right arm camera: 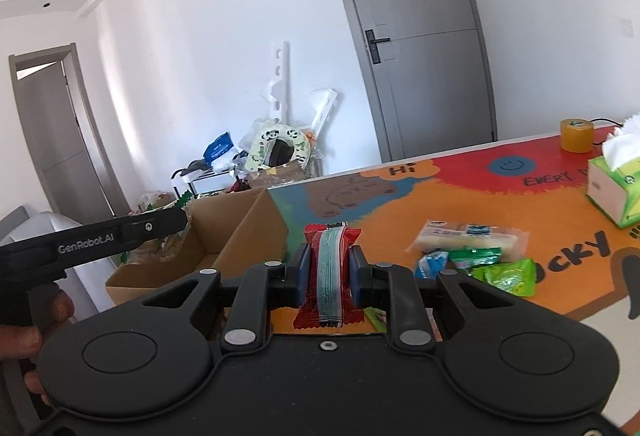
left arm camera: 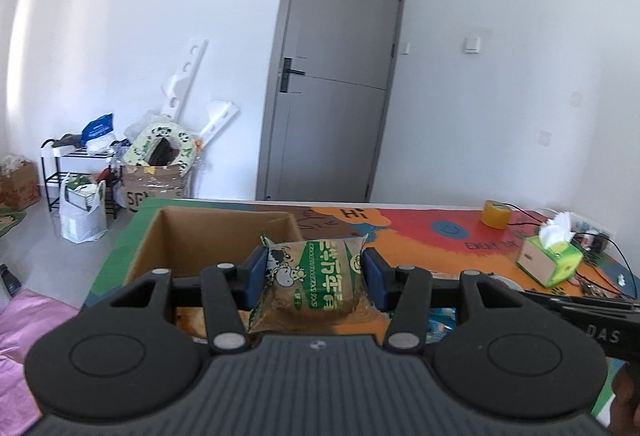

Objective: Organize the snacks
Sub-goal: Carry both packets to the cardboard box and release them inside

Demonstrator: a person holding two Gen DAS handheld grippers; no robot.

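One box (left arm camera: pixel 208 236) sits at eleven o'clock on the mat (right arm camera: pixel 460 203). My left gripper (left arm camera: pixel 316 278) clamps one green bun pack (left arm camera: pixel 316 276) above it; my right gripper (right arm camera: pixel 329 271) pinches one red bar (right arm camera: pixel 329 272). Four snacks (right arm camera: pixel 472 240) lie at two o'clock. Mat reads "Hi".

One cardboard box (right arm camera: pixel 224 236), one tissue box (right arm camera: pixel 614 187), one tape roll (right arm camera: pixel 576 135) — and snacks: one green packet (left arm camera: pixel 316 280) and one red packet (right arm camera: pixel 329 276) held, roughly four more loose packets (right arm camera: pixel 476 256) on the table — the pile overlaps.
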